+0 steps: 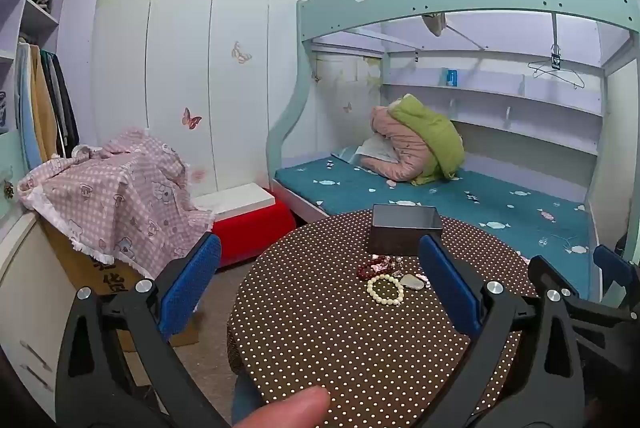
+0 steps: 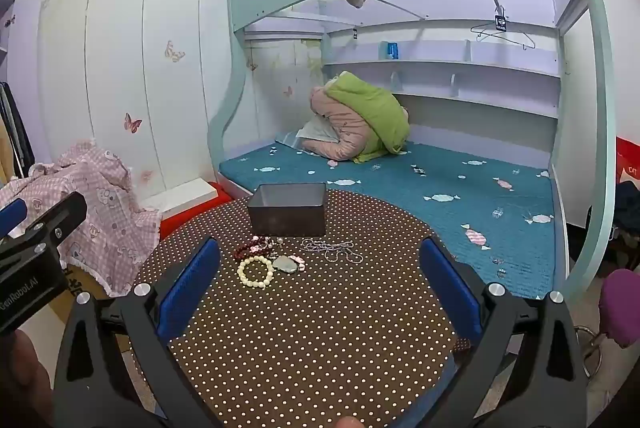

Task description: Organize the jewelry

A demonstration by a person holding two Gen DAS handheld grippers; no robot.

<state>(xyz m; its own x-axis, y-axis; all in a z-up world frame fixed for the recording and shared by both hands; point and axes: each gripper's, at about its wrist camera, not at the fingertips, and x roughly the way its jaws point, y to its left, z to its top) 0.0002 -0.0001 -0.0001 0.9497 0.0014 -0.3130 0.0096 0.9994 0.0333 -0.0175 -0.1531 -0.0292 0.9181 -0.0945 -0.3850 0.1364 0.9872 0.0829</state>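
Jewelry unsorted: white bracelet (image 2: 256,271), red beads (image 2: 250,248), pendant (image 2: 286,264) and chain (image 2: 334,250) lay ahead of both grippers' (image 1: 320,268) (image 2: 320,268) spread, empty fingers, box (image 2: 288,208) beyond apparently unfilled.

Polka-dot table (image 2: 304,328) carries dark box (image 2: 288,210), bracelets (image 2: 256,271), chain (image 2: 334,251).
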